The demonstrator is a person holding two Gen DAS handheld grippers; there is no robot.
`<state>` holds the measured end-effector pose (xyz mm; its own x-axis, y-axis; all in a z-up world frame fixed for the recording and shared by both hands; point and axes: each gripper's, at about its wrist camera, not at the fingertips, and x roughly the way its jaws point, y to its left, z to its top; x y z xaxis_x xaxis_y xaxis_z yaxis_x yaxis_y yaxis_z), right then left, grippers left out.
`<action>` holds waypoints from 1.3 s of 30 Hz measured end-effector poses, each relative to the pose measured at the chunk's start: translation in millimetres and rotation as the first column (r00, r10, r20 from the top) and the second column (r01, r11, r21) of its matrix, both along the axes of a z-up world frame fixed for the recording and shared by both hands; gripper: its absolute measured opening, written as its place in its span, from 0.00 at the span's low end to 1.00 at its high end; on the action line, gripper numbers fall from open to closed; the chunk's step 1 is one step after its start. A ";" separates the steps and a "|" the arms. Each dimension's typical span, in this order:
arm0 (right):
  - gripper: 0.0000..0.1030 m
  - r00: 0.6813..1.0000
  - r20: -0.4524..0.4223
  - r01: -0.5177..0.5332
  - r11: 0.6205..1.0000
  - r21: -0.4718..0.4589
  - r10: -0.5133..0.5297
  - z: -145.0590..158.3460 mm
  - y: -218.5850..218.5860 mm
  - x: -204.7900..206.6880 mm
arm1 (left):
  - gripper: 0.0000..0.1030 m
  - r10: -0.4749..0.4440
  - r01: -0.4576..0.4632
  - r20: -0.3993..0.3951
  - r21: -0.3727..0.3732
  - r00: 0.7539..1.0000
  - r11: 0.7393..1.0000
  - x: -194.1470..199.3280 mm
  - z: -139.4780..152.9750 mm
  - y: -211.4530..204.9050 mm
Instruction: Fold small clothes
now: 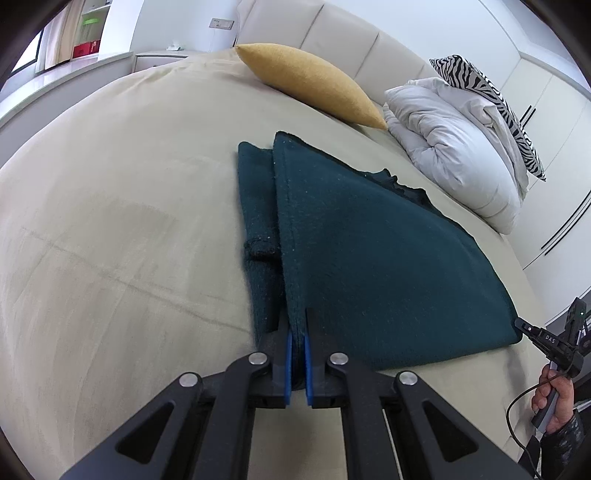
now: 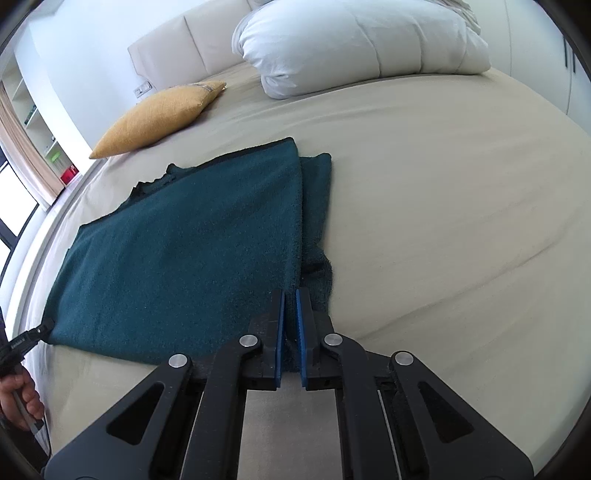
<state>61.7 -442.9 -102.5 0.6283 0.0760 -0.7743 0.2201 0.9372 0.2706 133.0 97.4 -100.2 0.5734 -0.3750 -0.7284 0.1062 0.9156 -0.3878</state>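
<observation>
A dark teal knitted garment (image 1: 369,251) lies flat on the beige bed, with a sleeve folded in along each side edge. My left gripper (image 1: 298,332) is shut on the garment's near left corner, the fabric pinched between the blue pads. My right gripper (image 2: 290,314) is shut on the garment (image 2: 184,251) at its near right corner. Each gripper shows in the other's view at the opposite corner: the right one at the left wrist view's right edge (image 1: 524,326), the left one at the right wrist view's left edge (image 2: 46,325).
A mustard cushion (image 1: 314,85) and a bundled white duvet (image 1: 454,147) with a zebra-print pillow (image 1: 491,99) lie at the head of the bed, against the cream headboard (image 1: 332,33). Beige sheet (image 1: 110,221) spreads around the garment. White wardrobes (image 1: 546,110) stand at the right.
</observation>
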 end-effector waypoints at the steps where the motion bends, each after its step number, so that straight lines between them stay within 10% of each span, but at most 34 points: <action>1: 0.05 1.000 0.001 -0.001 1.000 0.007 0.001 0.2 0.2 -2.6 | 0.05 0.002 -0.002 0.001 -0.003 1.000 1.000 -2.0 0.0 1.2; 39: 0.09 0.996 -0.090 0.030 0.997 0.078 -0.023 -24.2 -18.3 -9.7 | 0.10 0.015 -0.019 -0.046 -0.087 0.999 0.996 -10.9 -15.1 15.3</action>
